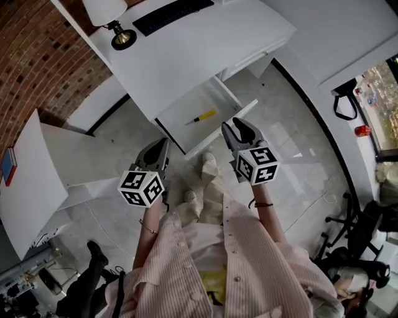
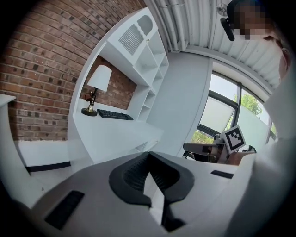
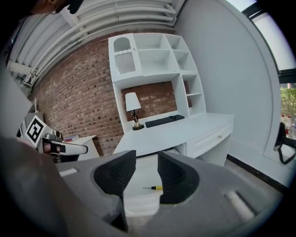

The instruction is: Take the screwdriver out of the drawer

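A yellow-handled screwdriver (image 1: 202, 117) lies alone in the open white drawer (image 1: 184, 107) pulled out of the desk (image 1: 186, 49). My right gripper (image 1: 235, 125) hovers open just off the drawer's front right corner. In the right gripper view the screwdriver (image 3: 155, 188) shows in the gap between its pads, well ahead of the right gripper (image 3: 146, 159), on the drawer floor (image 3: 138, 203). My left gripper (image 1: 163, 145) hangs over the floor to the left of the drawer front, shut on nothing. The left gripper (image 2: 149, 157) has its pads touching at the tips.
A lamp (image 1: 115, 22) and a black keyboard (image 1: 171, 13) sit on the desk top. A low white side table (image 1: 34, 177) with a book (image 1: 7, 166) stands to the left. An office chair (image 1: 364, 248) is at the right. The person's feet (image 1: 208, 168) are below the drawer.
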`<state>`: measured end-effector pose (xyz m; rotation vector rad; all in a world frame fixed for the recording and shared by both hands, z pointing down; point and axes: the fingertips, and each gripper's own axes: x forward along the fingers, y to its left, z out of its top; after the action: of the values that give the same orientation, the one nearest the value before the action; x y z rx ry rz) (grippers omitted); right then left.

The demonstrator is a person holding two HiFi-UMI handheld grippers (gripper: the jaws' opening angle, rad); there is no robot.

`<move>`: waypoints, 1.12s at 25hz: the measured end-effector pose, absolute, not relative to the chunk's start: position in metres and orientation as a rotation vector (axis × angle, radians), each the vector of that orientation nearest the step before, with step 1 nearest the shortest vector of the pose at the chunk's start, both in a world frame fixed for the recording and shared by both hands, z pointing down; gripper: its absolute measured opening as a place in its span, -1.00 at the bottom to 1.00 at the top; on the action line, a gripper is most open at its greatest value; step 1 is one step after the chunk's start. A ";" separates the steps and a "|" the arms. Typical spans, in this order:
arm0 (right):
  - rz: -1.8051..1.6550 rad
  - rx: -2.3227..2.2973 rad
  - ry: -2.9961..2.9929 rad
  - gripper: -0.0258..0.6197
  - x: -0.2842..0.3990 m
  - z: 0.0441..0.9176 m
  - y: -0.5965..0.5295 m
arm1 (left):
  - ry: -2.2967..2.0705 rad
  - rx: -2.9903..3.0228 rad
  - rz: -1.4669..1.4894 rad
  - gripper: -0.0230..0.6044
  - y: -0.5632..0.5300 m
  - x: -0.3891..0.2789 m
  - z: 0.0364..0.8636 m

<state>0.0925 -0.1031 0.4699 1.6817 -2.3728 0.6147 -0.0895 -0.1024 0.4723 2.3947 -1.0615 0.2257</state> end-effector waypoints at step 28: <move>0.409 0.451 -2.217 -0.51 0.074 0.628 -0.241 | -1.145 1.979 0.364 -0.93 -0.210 -0.023 0.600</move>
<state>0.0740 -0.2409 0.6276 0.4512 -2.2166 0.4094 -0.0227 -0.2103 0.6003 1.9793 -1.1455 0.3644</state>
